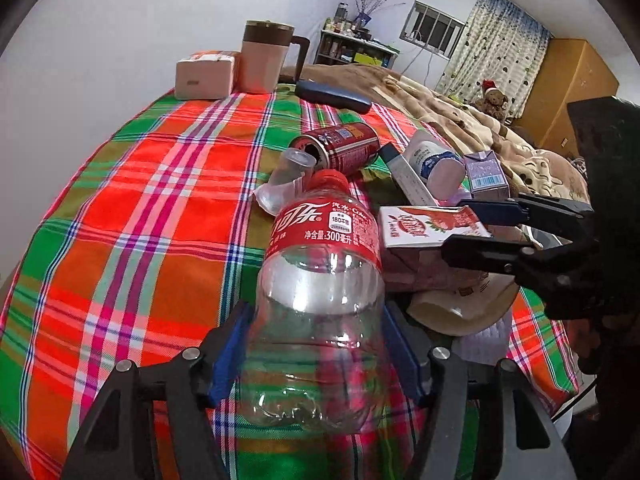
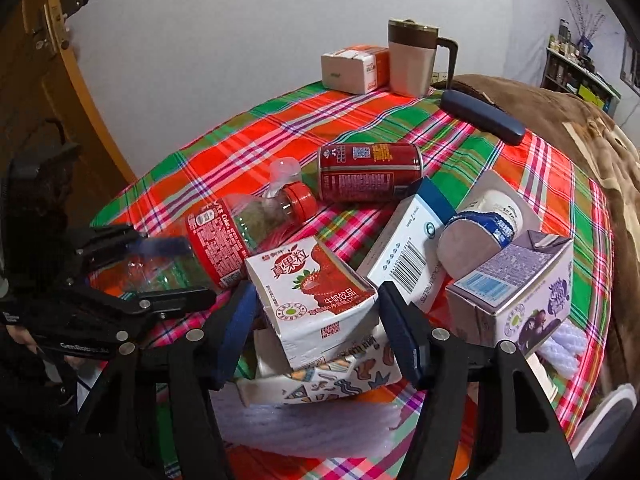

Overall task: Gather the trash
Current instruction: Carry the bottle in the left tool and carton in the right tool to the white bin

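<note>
Clear plastic cola bottle clamped in left gripper. Right gripper jaws straddle strawberry milk carton, contact unclear, can't tell if gripping. Plaid tablecloth underneath.

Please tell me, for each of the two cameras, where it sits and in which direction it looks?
Left wrist: sits on the left gripper, looking along its fingers at the empty cola bottle between them; the right gripper shows at right.
Right wrist: sits on the right gripper, facing the strawberry milk carton; the left gripper shows at left.
Shared: bottle, carton, red can, plaid tablecloth.
</note>
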Tool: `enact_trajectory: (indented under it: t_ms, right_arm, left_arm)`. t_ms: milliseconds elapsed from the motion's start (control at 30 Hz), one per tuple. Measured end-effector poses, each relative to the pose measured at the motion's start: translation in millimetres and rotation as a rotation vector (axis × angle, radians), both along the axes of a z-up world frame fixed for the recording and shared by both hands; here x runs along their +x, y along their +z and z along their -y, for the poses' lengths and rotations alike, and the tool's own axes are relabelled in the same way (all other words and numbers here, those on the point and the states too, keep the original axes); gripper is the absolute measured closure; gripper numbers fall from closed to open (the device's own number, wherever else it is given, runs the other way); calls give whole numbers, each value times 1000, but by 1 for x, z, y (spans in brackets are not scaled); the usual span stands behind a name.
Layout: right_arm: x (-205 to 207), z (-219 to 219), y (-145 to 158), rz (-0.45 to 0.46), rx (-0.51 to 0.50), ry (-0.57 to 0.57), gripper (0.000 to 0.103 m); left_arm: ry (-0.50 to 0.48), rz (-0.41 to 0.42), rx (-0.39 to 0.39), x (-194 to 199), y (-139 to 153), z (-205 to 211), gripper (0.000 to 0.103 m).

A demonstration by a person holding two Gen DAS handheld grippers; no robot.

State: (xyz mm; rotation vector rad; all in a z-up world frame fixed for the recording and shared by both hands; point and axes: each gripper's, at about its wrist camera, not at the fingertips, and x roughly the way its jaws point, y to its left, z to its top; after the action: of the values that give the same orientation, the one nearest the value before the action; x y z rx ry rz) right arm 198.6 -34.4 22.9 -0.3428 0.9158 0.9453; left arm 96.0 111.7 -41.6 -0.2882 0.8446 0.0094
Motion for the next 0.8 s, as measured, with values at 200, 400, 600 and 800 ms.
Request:
enact_trajectory:
  t_ms: [200,400,600,800]
  right_arm:
    - [-2,16,17,32,65,-66,39]
    - [-9,34,37,75,129,-122,39]
    - [-17,61,43,86,168,-181,39]
    - [-21,93,46,101,199,-261,39]
  left_arm:
    - [32,42,-4,-12,12,0,40]
    - [37,94,8,-21,29,7,41]
    - [41,136,18,-28,44,15,41]
    - [15,176,18,-31,59,32,41]
